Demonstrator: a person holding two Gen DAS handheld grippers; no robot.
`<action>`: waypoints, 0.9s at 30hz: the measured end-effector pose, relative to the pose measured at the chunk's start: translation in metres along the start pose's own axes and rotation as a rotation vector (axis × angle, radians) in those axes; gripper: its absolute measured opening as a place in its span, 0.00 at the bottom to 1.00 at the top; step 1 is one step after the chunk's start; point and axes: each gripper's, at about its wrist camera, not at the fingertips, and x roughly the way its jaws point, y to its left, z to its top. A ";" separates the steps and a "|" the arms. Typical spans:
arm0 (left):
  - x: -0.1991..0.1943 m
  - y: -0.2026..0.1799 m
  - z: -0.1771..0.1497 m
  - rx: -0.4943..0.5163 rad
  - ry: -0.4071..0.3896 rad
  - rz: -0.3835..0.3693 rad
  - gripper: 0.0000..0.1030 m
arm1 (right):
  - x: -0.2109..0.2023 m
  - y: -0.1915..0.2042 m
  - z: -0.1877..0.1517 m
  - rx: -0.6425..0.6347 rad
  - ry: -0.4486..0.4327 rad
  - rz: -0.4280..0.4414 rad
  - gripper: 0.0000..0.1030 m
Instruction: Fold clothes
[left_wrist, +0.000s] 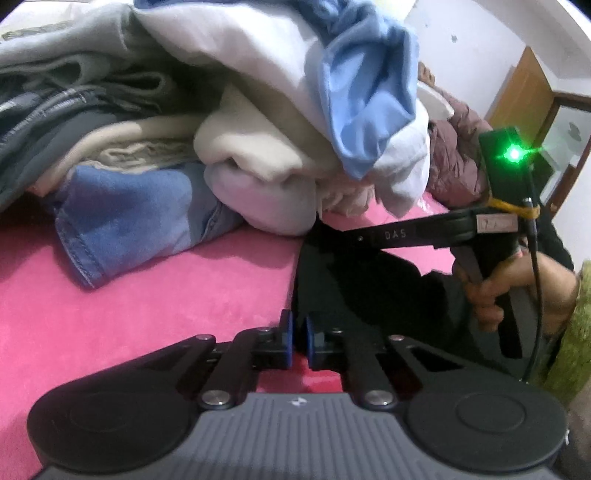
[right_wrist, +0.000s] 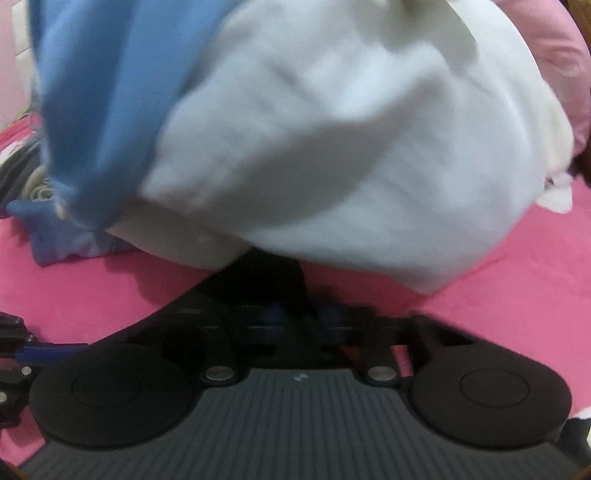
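Your left tool (left_wrist: 298, 338) has its two blue-padded fingers (left_wrist: 287, 338) drawn almost together, a thin gap between them, pinching the near edge of a black garment (left_wrist: 399, 288) that lies flat on the bed. Your right tool (right_wrist: 302, 312) is pressed together as well; in its own blurred view a dark fold of that same black garment rises between its fingers, and in the left view its long black fingers reach in from the right, with the tips lost at the garment's far edge under the pile. Your right hand (left_wrist: 517, 291) grips that tool's handle, where a green light (left_wrist: 515, 153) glows.

The surface is a bed covered in a bright pink blanket (left_wrist: 147, 306). The black garment sits toward the right, near you, touching the foot of the clothes pile (left_wrist: 258, 110) that rises just beyond it. A white wall and a brown wooden door (left_wrist: 524, 92) stand at the far right.

Counted: two tools, one black garment in your grip, and one heap of unfolded clothes. In that heap you can make out one white item with a light blue piece (left_wrist: 365, 96) draped on top, one cream item (left_wrist: 258, 147), one pair of blue jeans (left_wrist: 140, 218) at the bottom left, some grey and dark pieces at far left, and one dusty pink quilted jacket (left_wrist: 454, 158) at the far right.
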 end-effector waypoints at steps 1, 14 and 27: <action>-0.005 -0.001 0.000 -0.008 -0.020 -0.007 0.07 | -0.003 0.003 0.000 -0.012 -0.014 0.009 0.01; -0.036 -0.022 -0.012 0.042 -0.075 -0.063 0.07 | -0.025 0.060 -0.010 -0.250 -0.051 0.285 0.01; -0.030 -0.013 -0.021 0.075 -0.018 -0.040 0.07 | -0.016 0.078 -0.014 -0.387 -0.074 0.316 0.01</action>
